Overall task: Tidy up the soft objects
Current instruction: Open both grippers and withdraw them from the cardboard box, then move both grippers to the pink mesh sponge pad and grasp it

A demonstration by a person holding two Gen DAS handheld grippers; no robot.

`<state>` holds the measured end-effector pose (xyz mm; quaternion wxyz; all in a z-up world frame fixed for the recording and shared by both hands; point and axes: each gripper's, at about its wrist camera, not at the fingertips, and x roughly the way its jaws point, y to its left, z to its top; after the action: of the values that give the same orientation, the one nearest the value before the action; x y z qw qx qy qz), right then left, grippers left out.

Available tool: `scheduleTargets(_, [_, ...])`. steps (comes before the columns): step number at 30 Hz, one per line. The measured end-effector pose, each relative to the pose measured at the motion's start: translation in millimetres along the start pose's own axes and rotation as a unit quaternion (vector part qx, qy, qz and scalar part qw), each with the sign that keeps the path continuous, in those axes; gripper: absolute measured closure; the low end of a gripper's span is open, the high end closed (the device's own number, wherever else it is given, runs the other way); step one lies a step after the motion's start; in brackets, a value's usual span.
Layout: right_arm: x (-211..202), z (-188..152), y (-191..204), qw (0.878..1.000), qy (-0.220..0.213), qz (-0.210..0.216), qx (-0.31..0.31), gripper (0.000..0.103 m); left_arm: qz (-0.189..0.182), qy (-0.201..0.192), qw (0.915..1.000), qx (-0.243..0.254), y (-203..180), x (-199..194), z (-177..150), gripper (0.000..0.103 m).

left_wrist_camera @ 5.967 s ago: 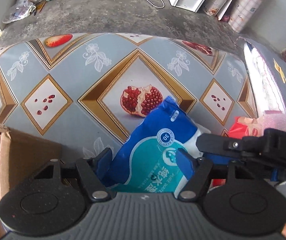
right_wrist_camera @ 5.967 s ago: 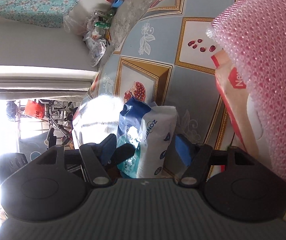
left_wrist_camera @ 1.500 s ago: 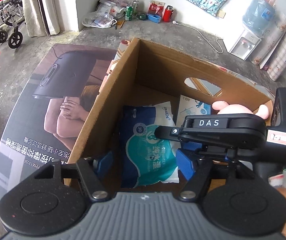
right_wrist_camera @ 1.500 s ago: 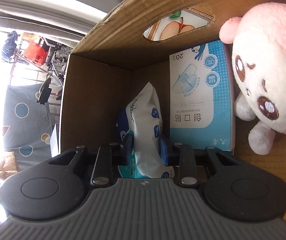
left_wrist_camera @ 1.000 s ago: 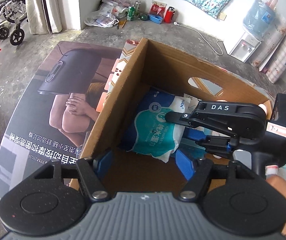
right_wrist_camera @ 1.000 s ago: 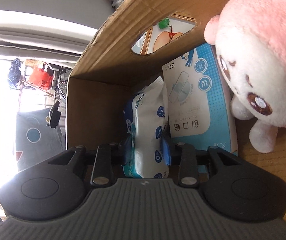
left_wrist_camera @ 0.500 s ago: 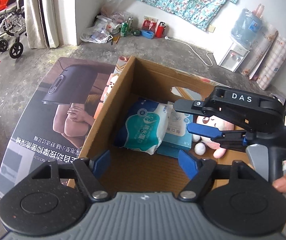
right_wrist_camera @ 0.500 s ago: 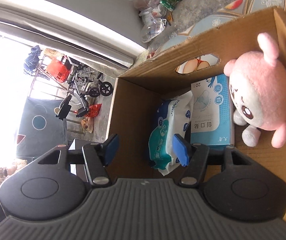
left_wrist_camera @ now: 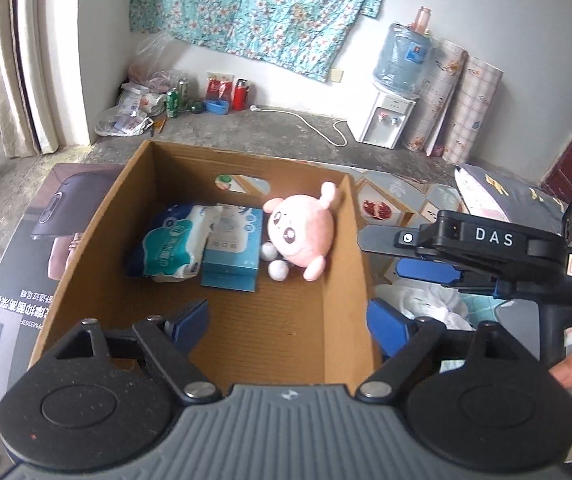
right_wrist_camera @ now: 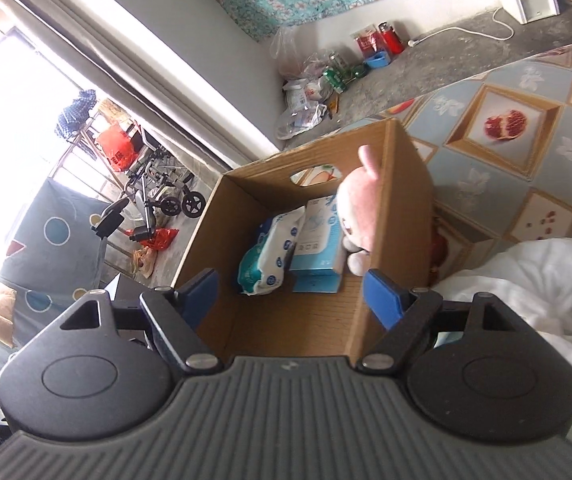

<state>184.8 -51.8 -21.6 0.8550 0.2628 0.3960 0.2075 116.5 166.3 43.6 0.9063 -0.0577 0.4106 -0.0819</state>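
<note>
Now both grippers, left [left_wrist_camera: 287,322] and right [right_wrist_camera: 291,294], have just been opening and hold nothing; wipes pack [left_wrist_camera: 168,246] lies in box [left_wrist_camera: 345,264], well beyond them.

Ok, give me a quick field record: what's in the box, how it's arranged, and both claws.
container: cardboard box, open top
contents: wet wipes pack, blue carton, pink plush toy
arrangement: side by side, pack beside carton, plush against one side wall
left claw: open, empty, jaws just been opening
right claw: open, empty, jaws just been opening
outside box: white bag on patterned tablecloth
</note>
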Motion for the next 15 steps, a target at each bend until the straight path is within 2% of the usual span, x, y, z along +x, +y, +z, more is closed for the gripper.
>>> scheduleTargets(11, [-121,-7,-87,0.993,-0.067,-0.096,-0.004,0.023,-0.07,-0.003,0.9949,0.073,-111,25,-5,0.016])
scheduleTargets(15, [-153,-5,-111,0.989,-0.091,-0.117,0.001,0.023,-0.077,-0.002,0.9918,0.102,-151,41,-1,0.016])
